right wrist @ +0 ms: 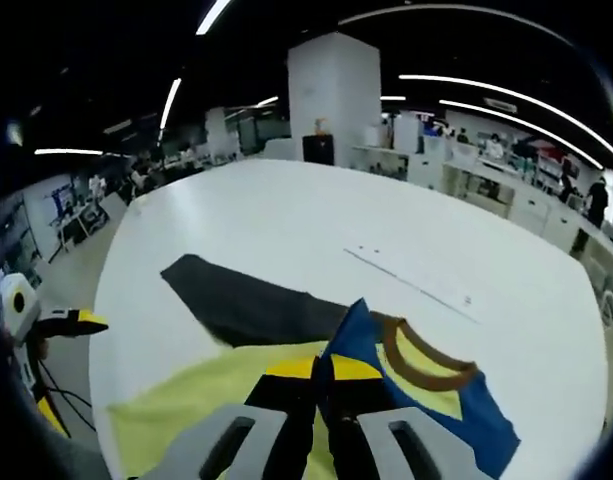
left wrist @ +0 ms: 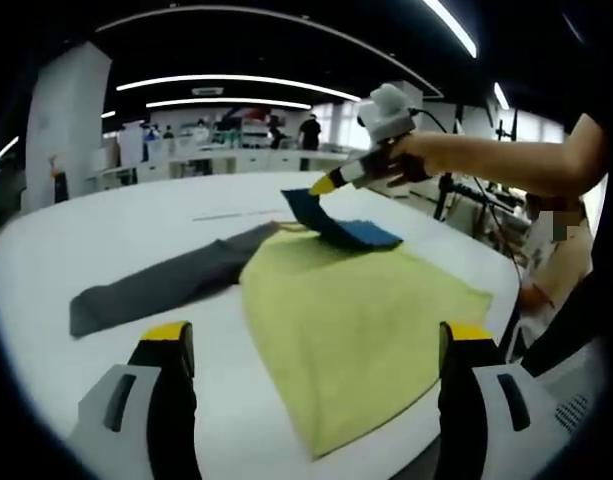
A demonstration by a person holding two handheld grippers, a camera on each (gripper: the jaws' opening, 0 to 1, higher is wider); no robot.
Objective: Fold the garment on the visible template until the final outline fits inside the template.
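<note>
garment [left wrist: 356, 310] flat on table [left wrist: 136, 220] | sleeve [left wrist: 166, 285] stretched left of garment body | raised flap [left wrist: 336, 220] at garment's far edge, pinched in right gripper [left wrist: 321, 187] | left gripper [left wrist: 311, 345] before garment's near edge

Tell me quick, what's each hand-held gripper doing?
Left hand-held gripper: open, holding nothing.
Right hand-held gripper: shut on the blue sleeve of the yellow shirt.

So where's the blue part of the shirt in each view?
Left gripper view: blue shoulder panel upper centre, lifted by the right claw.
Right gripper view: bottom centre to lower right, pinched at the right claw.
Shared landmark: the grey sleeve on the white table.
</note>
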